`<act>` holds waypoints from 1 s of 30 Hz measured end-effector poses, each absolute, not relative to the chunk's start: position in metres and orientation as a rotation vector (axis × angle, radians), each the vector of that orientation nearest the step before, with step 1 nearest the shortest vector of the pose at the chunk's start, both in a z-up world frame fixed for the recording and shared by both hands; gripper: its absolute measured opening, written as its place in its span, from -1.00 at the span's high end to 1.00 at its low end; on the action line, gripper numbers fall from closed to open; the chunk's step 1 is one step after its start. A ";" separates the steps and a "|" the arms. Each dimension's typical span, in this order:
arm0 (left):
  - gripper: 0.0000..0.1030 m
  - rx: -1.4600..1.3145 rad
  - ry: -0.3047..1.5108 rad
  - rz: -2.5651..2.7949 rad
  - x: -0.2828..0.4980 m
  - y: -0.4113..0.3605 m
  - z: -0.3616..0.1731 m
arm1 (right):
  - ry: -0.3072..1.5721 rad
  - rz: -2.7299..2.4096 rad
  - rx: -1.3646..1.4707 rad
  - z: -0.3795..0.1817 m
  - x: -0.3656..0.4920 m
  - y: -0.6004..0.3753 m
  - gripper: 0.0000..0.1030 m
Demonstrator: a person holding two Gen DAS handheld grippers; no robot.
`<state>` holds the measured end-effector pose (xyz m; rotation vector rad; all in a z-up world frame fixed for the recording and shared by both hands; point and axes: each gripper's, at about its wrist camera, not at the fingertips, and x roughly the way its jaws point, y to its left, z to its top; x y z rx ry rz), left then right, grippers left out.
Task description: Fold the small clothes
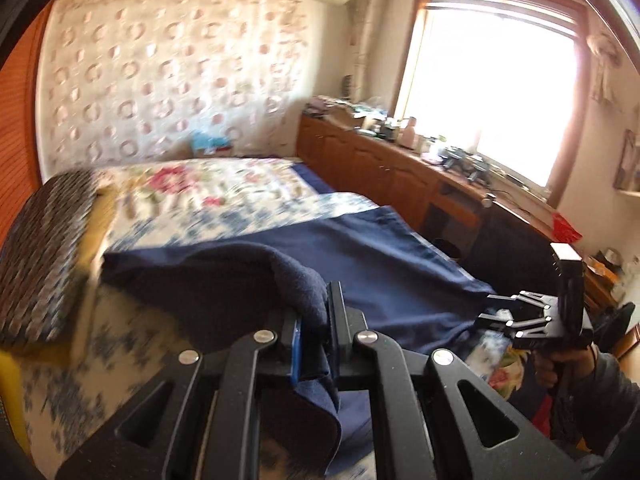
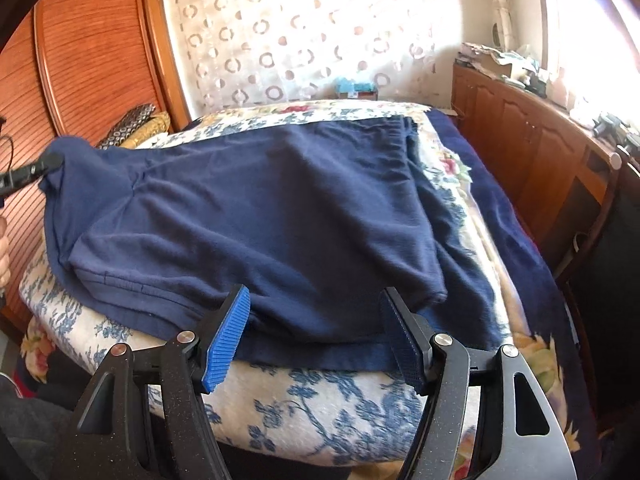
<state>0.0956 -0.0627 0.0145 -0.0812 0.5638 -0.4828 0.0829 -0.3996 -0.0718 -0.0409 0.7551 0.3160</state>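
A navy blue garment lies spread on a floral bed cover. My left gripper is shut on a corner of the garment and holds it lifted above the bed; it shows at the left edge of the right wrist view, pinching the cloth. My right gripper is open, its blue-padded fingers straddling the near hem of the garment without gripping it. It also shows in the left wrist view at the garment's right edge.
A patterned cushion lies at the bed's left side. A wooden cabinet with clutter runs along the right under the window. A wooden wardrobe stands to the left. A darker blue blanket covers the bed's right side.
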 end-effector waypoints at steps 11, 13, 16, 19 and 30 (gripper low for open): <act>0.87 -0.040 0.521 -0.625 0.130 -0.145 0.062 | 0.733 0.291 0.011 -0.068 0.077 -0.427 -0.34; 0.87 -0.028 0.520 -0.652 0.135 -0.164 0.069 | 0.726 0.284 0.022 -0.067 0.075 -0.433 -0.34; 0.87 -0.008 0.513 -0.689 0.138 -0.186 0.078 | 0.718 0.274 0.037 -0.064 0.073 -0.442 -0.34; 0.87 0.007 0.503 -0.725 0.140 -0.211 0.090 | 0.710 0.266 0.052 -0.062 0.070 -0.450 -0.34; 0.21 0.018 0.654 -0.802 0.157 -0.244 0.067 | 0.710 0.257 0.051 -0.057 0.067 -0.456 -0.34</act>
